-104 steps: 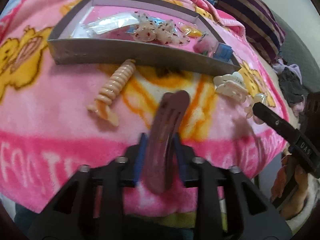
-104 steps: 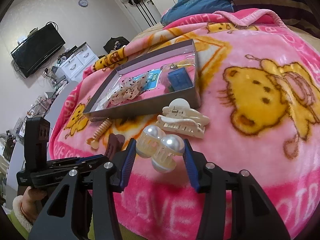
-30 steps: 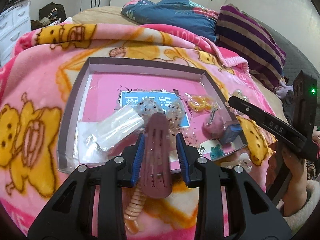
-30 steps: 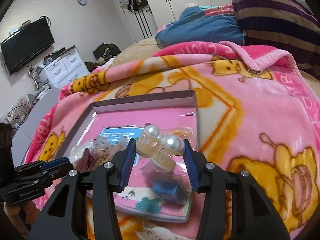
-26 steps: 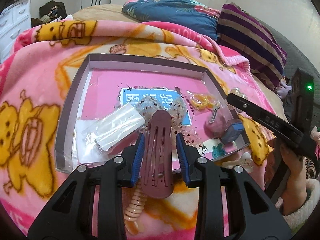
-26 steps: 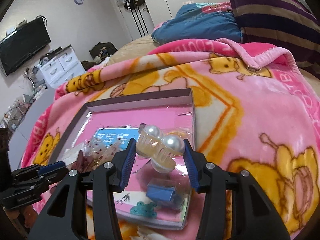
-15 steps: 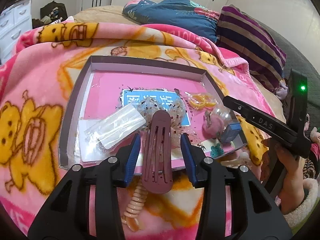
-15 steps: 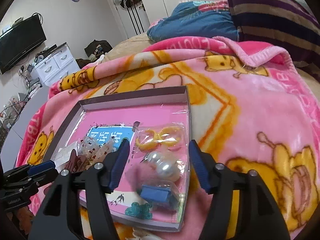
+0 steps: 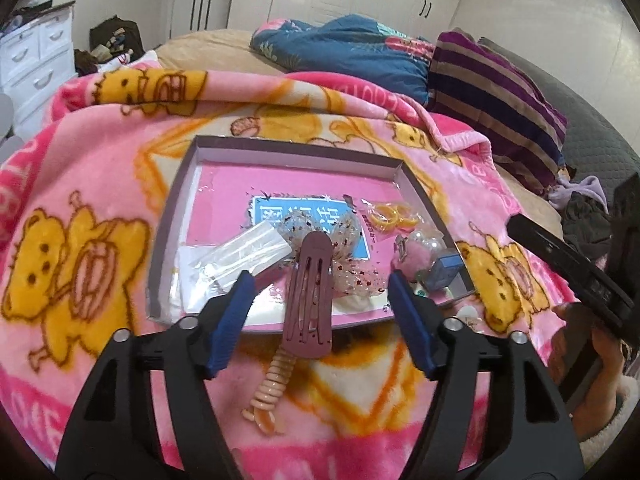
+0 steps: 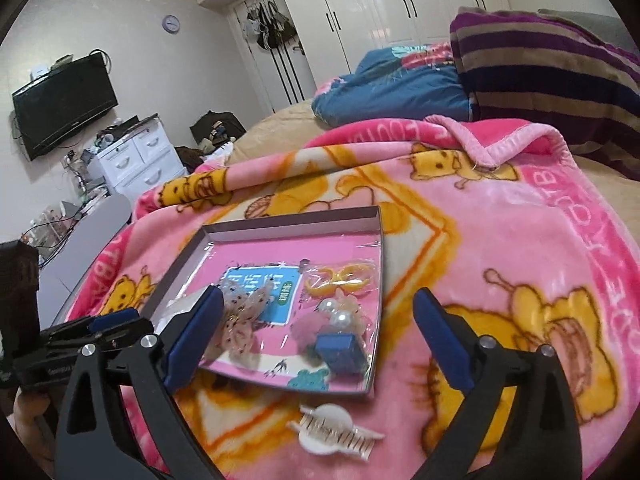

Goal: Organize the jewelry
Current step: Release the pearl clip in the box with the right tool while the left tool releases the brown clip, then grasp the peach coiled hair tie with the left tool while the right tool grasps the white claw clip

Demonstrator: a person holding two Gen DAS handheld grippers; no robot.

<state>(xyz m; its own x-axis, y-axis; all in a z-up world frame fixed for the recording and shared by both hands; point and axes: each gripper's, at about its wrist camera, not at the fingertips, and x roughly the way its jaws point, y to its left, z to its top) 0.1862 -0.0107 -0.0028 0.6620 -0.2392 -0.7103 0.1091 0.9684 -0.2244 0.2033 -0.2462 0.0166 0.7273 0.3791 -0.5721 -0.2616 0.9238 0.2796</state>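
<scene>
A shallow grey box [image 9: 172, 216] with a pink floor lies on the pink blanket and also shows in the right wrist view [image 10: 296, 218]. My left gripper [image 9: 320, 308] is open above its near edge. A mauve hair clip [image 9: 310, 300] lies between the jaws, free of both, across the box's near rim. My right gripper [image 10: 316, 336] is open and empty over the box. The pearl claw clip [image 10: 336, 314] lies inside the box by a pink pompom [image 10: 306, 330] and a blue block [image 10: 340, 354].
A white claw clip [image 10: 334, 432] and a peach spiral hair tie [image 9: 274, 384] lie on the blanket in front of the box. The box also holds yellow rings [image 10: 340, 276], a speckled bow [image 10: 244, 316] and a clear packet [image 9: 244, 256]. Pillows lie behind.
Both grippers carried their clips up over the box and opened. The pearl clip dropped into the box. The mauve clip was let go at the box's near edge. Both jaws have since widened.
</scene>
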